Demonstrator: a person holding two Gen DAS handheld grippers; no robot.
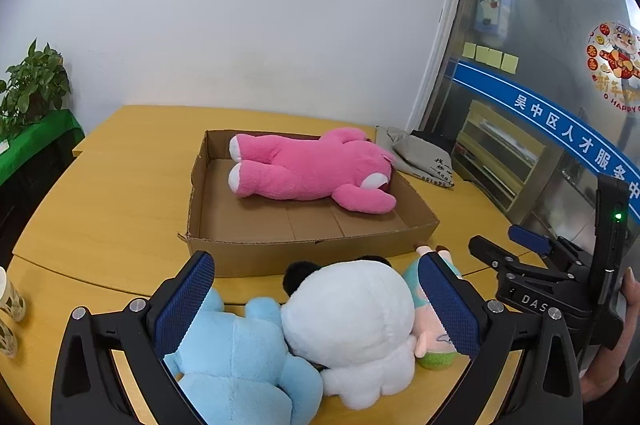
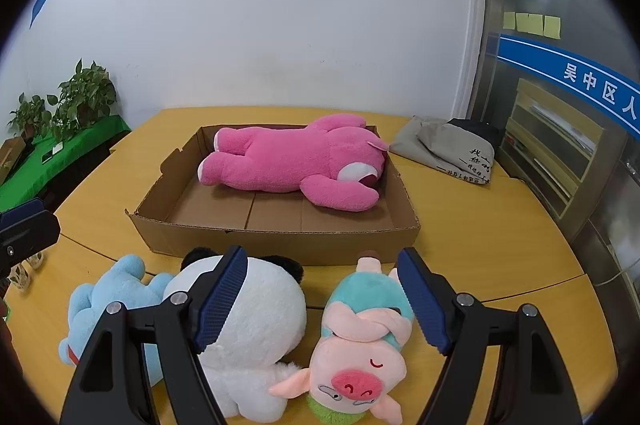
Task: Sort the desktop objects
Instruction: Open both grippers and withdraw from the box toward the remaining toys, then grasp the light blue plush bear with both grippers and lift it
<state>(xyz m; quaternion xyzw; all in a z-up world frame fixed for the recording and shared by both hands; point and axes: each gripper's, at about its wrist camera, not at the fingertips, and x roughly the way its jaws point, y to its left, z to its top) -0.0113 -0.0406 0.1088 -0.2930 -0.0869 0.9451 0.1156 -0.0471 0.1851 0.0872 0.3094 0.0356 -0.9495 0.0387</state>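
Nearest the cameras, both tools hang over the front of the yellow worktop [image 2: 500,225] with their jaws spread and nothing pinched. The left hand-held gripper [image 1: 316,305] straddles the white panda plush [image 1: 352,321] and part of the blue plush [image 1: 240,357]; neither blue pad presses on the fur, so this reads as lining up rather than gripping. The right hand-held gripper [image 2: 322,299] stands open over the pig plush [image 2: 360,349], which lies face up between its fingers, slightly nearer the right one, while the left finger crosses in front of the panda plush. The three toys lie side by side and touching, just in front of the box, probably queued there for sorting.

Just beyond them sits the shallow cardboard box [image 2: 280,237], its low front wall close to the toys. The pink bear plush [image 2: 292,165] lies on its side along the back of the box, leaving the front floor bare, seemingly room for more toys.

Farther back, a grey folded bag [image 2: 444,149] rests by the box's right corner, and potted plants [image 2: 80,101] stand at the far left.
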